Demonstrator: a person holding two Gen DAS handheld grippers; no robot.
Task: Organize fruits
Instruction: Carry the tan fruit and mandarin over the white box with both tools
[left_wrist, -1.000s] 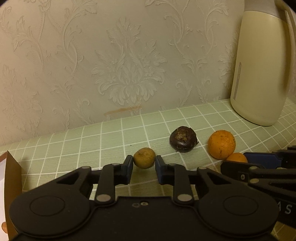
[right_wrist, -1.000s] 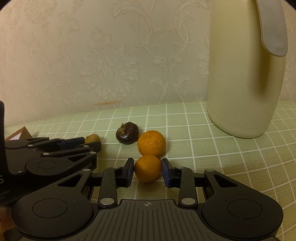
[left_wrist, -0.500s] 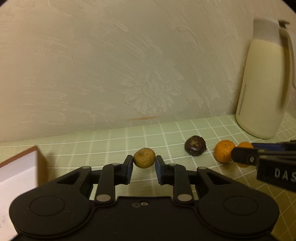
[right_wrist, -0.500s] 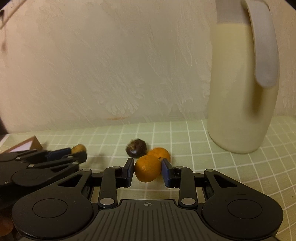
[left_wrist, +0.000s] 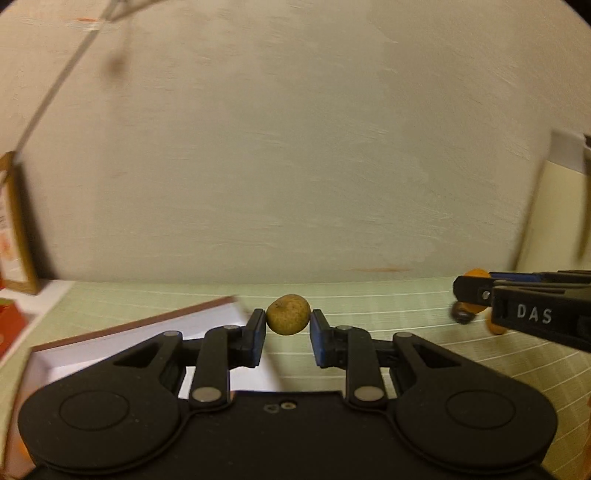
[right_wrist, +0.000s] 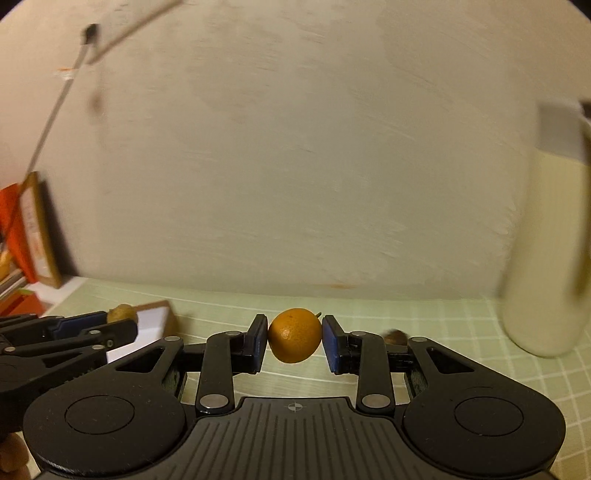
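Observation:
A small yellow-brown fruit (left_wrist: 288, 314) is clamped between the blue pads of my left gripper (left_wrist: 287, 334), lifted above the green checked tablecloth (left_wrist: 388, 306). My right gripper (right_wrist: 294, 341) is shut on a small orange (right_wrist: 294, 335), also off the table. A brown-edged white box (left_wrist: 140, 334) lies just below and left of the left gripper; the right wrist view shows the box (right_wrist: 151, 321) behind the left gripper (right_wrist: 110, 321). A dark brown fruit (left_wrist: 461, 314) sits on the cloth at the right, and the same dark fruit (right_wrist: 395, 336) peeks out behind the right finger.
A tall cream thermos jug (right_wrist: 550, 258) stands at the far right against the pale wall. A framed picture (left_wrist: 16, 225) and red and orange packages (right_wrist: 18, 236) crowd the left edge. A thin rod (right_wrist: 55, 103) slants across the upper left. Both views are motion-blurred.
Both grippers rose off the cloth with their fruits and swung left. The white box came into view under the left gripper, and the jug and remaining fruits slid toward the right edge.

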